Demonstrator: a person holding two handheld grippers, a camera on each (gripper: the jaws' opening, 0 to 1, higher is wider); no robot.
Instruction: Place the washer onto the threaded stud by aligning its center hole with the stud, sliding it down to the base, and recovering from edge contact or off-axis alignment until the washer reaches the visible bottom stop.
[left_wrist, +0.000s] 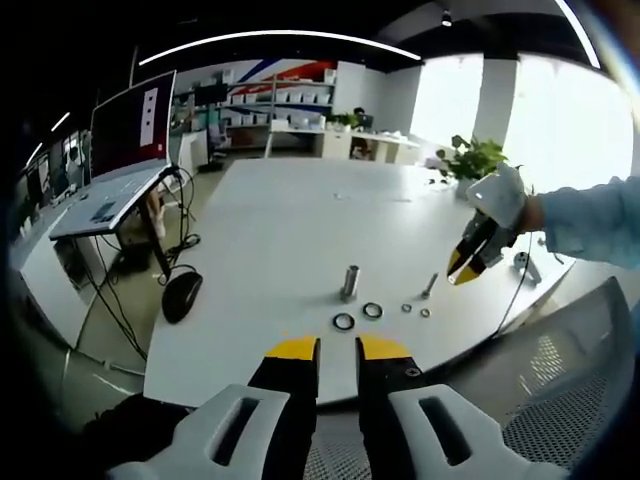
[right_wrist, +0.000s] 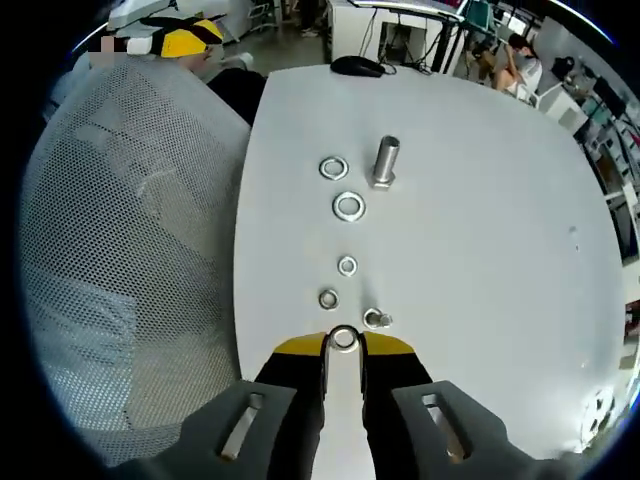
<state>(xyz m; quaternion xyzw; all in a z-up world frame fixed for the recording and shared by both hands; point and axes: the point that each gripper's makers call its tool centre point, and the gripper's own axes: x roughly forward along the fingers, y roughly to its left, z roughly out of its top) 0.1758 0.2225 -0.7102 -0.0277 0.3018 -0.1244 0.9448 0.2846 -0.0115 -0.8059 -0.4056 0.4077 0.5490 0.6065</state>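
Note:
A short threaded stud (left_wrist: 350, 281) (right_wrist: 385, 160) stands upright on the white table (left_wrist: 270, 240) (right_wrist: 480, 250). Two larger washers (left_wrist: 344, 321) (right_wrist: 348, 207) lie beside it, and smaller washers (right_wrist: 347, 265) and a small bolt (right_wrist: 376, 319) lie nearer my right gripper. That right gripper (right_wrist: 344, 345) is shut on a washer (right_wrist: 344, 338) held between its yellow tips, short of the stud. In the left gripper view it (left_wrist: 468, 262) hovers above the table's right edge, held by a hand. My left gripper (left_wrist: 338, 350) hangs at the near table edge, jaws slightly apart and empty.
A black mouse (left_wrist: 182, 296) (right_wrist: 358, 67) lies on the table's far side from the right gripper. A laptop (left_wrist: 120, 150) sits on a stand to the left. A grey mesh chair (right_wrist: 130, 250) (left_wrist: 570, 370) stands against the table edge. A potted plant (left_wrist: 470, 160) is at the back.

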